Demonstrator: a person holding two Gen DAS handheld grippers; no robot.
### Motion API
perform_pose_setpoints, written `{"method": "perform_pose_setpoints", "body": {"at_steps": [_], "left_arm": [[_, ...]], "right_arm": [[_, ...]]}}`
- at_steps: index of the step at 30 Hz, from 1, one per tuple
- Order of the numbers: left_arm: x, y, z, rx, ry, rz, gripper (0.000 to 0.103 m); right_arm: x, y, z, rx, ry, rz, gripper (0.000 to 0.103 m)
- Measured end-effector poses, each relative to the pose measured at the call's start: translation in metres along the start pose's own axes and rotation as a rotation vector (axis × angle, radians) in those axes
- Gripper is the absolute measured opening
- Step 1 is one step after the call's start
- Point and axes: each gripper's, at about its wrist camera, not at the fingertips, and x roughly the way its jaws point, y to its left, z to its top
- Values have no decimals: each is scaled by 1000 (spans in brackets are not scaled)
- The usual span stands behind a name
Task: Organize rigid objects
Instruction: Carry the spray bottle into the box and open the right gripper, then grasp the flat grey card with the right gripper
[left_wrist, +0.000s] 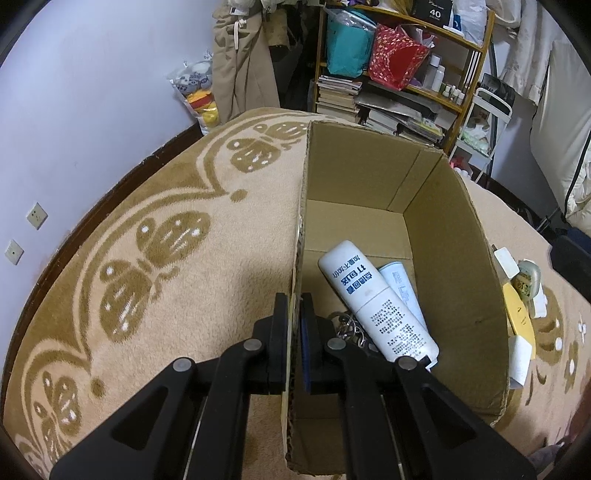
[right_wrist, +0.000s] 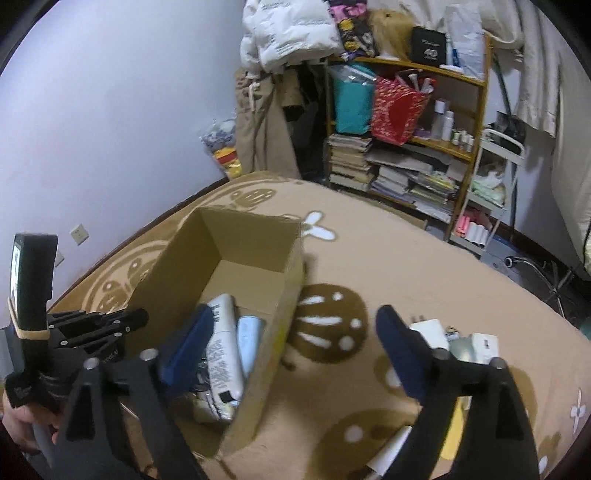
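— On the beige butterfly-patterned blanket (left_wrist: 155, 229) sits the open brown cardboard box (left_wrist: 454, 266); what's gripping it?
— Left hand-held gripper (left_wrist: 294, 314), clenched on the box's left wall.
— And inside?
— A white cylindrical bottle with blue print (left_wrist: 373, 299) lying over a pale blue tube (left_wrist: 402, 288).
— The right hand-held gripper (right_wrist: 295, 332)?
— Released, jaws wide, beside the box above small white items (right_wrist: 428, 328)

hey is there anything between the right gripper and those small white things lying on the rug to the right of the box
Nothing visible blocks it. The right gripper is open above bare rug, and the white items lie just past its right finger, outside the cardboard box.
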Motion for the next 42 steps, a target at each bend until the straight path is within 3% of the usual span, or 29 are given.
{"method": "perform_pose_setpoints", "body": {"at_steps": [14,17,24,31,36,38,42], "left_arm": [[1,5,-1,-11,-9,-10,6],[1,5,-1,-14,-6,-19,6],[0,4,-1,-1,-8,-15,6],[0,4,-2,-6,-6,-21,6],[1,5,-3,-5,-6,-21,6],[1,5,-3,-5,-5,-21,6],[0,5,-3,0,-4,-24,7]], "right_arm": [[-16,-64,-48,133,39,-124,102],[-18,-77,-60,162,11,-104,102],[-8,-93,-82,195,45,-172,102],[-1,-105,-98,260,94,-177,102],[16,-108,-109,303,176,-165,91],[25,-108,-115,320,216,-151,82],[36,-108,-123,323,278,-188,79]]}}
